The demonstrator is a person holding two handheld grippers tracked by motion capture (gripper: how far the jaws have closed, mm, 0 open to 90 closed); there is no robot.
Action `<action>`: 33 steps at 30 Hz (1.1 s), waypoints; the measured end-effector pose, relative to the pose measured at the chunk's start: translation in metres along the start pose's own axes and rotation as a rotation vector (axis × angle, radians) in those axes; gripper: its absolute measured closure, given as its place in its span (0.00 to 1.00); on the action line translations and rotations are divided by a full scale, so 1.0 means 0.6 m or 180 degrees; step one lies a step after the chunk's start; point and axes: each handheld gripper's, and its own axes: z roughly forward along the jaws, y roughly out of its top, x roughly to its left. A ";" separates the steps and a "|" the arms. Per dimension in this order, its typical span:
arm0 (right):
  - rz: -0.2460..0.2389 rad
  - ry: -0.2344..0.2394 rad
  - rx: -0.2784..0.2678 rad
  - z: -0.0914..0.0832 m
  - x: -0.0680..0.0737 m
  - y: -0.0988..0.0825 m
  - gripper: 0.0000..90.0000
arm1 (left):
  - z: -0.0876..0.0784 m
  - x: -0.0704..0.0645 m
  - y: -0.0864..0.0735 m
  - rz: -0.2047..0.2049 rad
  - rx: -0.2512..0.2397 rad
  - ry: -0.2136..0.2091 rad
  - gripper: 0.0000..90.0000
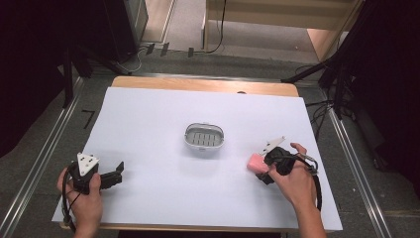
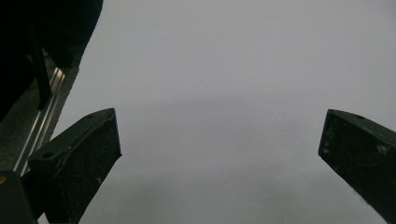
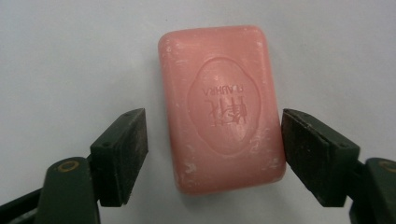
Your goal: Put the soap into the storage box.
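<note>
A pink bar of soap [image 1: 254,162] lies flat on the white sheet at the right. In the right gripper view the soap [image 3: 219,107] sits between the two black jaws of my right gripper [image 3: 214,130], stamped face up. The right jaw is against the soap's edge, while a narrow gap shows between the left jaw and the soap. In the high view my right gripper [image 1: 260,168] is low over the sheet, pointing left. My left gripper [image 1: 117,174] rests at the front left, and in its own view the left gripper [image 2: 219,135] stands wide open over bare sheet.
A white oval soap dish [image 1: 204,137] with a slotted floor stands mid-table, left of and beyond the soap. The white sheet [image 1: 163,109] covers the wooden table. Metal rails [image 1: 44,158] run along both sides, with dark stands and cables beyond.
</note>
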 end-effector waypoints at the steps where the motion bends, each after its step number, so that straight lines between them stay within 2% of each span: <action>1: -0.0015 -0.0005 -0.0006 0.002 -0.001 0.001 0.30 | 0.000 0.000 0.000 0.0002 -0.0001 0.0001 0.00; 4: 0.0002 -0.0040 0.0022 0.004 -0.001 0.003 0.37 | 0.000 0.000 0.000 0.0012 0.0001 -0.0001 0.00; 7: -0.0003 -0.0031 0.0029 0.006 -0.003 0.004 0.40 | 0.000 -0.001 0.000 0.0019 0.0008 0.0005 0.00; 17: 0.0036 0.0098 0.0061 0.007 -0.008 0.005 0.42 | 0.000 -0.001 0.000 0.0017 0.0011 0.0004 0.00; 26: -0.0018 0.0160 0.0099 0.007 -0.013 0.007 0.43 | 0.001 -0.002 0.000 0.0024 0.0018 0.0010 0.00; 33: -0.0032 0.0145 0.0086 0.011 -0.011 0.014 0.42 | 0.001 -0.002 0.000 0.0031 0.0022 0.0015 0.00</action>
